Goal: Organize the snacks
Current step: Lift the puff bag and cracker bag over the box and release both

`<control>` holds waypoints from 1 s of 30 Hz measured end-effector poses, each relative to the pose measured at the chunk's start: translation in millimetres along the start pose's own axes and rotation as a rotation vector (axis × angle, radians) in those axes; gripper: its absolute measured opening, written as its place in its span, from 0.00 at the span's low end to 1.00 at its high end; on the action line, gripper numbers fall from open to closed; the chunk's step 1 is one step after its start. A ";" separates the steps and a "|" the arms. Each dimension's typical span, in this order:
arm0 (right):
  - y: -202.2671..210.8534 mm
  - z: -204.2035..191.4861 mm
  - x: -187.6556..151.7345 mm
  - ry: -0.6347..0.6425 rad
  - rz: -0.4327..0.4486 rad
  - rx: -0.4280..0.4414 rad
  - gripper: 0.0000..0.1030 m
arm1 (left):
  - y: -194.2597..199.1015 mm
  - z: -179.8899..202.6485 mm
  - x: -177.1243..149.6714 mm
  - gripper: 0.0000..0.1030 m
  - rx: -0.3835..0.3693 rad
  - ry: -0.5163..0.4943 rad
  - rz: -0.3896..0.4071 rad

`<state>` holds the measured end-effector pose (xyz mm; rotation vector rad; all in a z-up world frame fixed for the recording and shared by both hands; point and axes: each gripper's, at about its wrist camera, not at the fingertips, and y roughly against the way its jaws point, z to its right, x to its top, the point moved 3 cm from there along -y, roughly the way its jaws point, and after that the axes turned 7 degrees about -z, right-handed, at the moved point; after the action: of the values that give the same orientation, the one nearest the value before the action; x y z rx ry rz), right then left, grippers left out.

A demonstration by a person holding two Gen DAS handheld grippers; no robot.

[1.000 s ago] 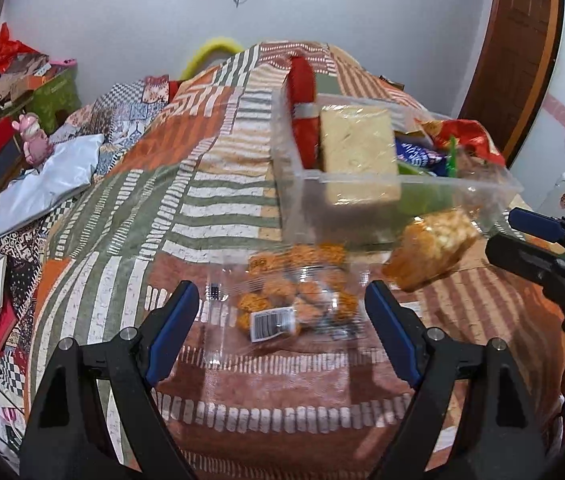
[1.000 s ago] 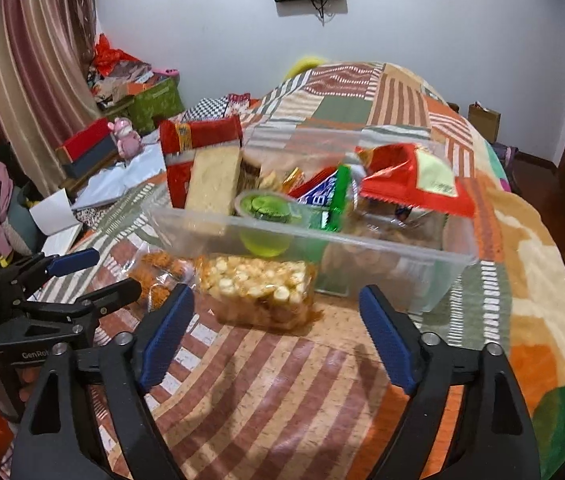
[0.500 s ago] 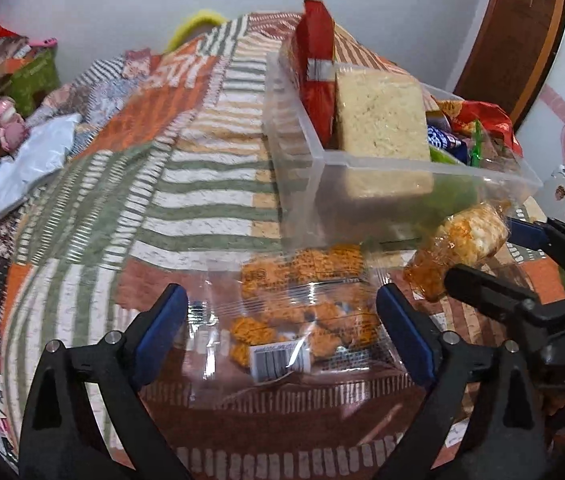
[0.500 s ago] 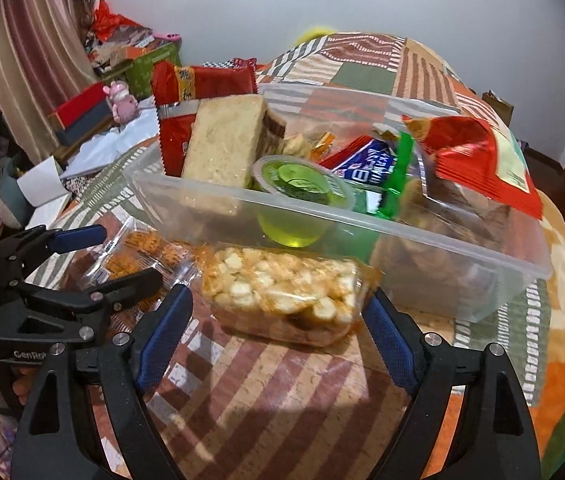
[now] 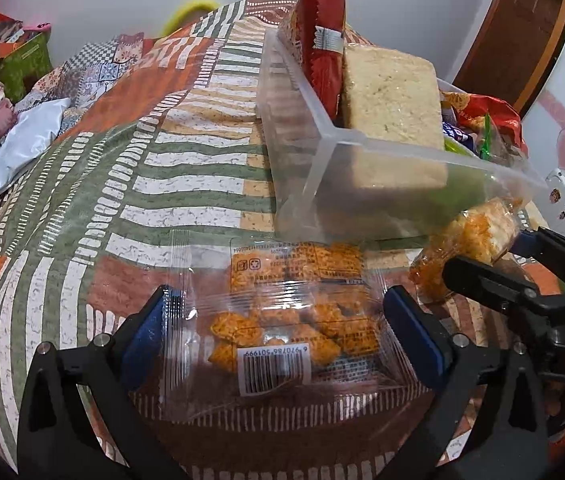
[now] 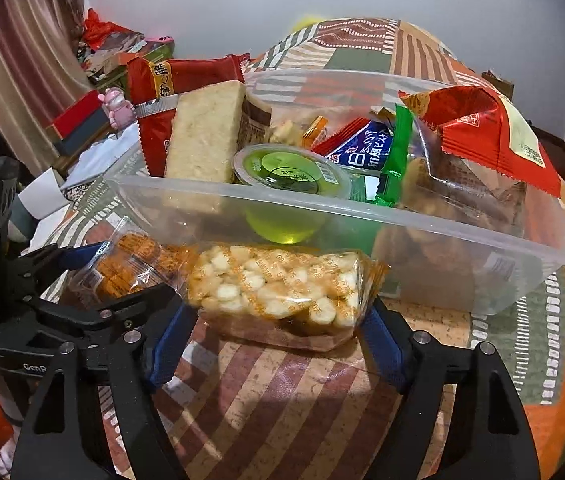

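Note:
A clear bag of orange crackers with a barcode lies flat on the patterned bedspread. My left gripper straddles it, its jaws opening and the pads off the bag. A bag of pale puffed snacks lies in front of the clear plastic box. My right gripper reaches around this bag, its jaws closing with the pads at the bag's two ends and the bag not squeezed. The box holds a red packet, a pale cake block, a green jelly cup and other packets.
The left gripper shows at the left of the right wrist view, close beside the right one. A pink toy, boxes and papers lie left of the bed. A wooden door stands at the right.
Both grippers came down and forward onto their bags. The left jaws widened around the cracker bag. The right jaws narrowed towards the ends of the puffed snack bag.

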<state>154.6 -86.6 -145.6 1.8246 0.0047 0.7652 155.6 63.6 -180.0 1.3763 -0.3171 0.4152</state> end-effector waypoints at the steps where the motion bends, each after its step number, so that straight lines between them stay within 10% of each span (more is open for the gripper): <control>1: 0.4 -0.8 0.3 0.003 0.002 -0.003 0.73 | 0.6 0.6 -0.5 0.99 0.000 -0.001 0.003; 14: 23.6 5.9 -3.8 -0.005 0.050 -0.018 0.72 | 26.9 21.2 -14.6 0.63 -0.015 -0.057 0.053; 30: 70.2 18.5 -4.5 -0.041 0.165 -0.029 0.72 | 79.3 54.6 -26.5 0.42 -0.018 -0.128 0.157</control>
<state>135.6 -131.8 -91.9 1.8284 -0.1853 0.8387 96.7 18.3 -113.2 1.3679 -0.5353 0.4528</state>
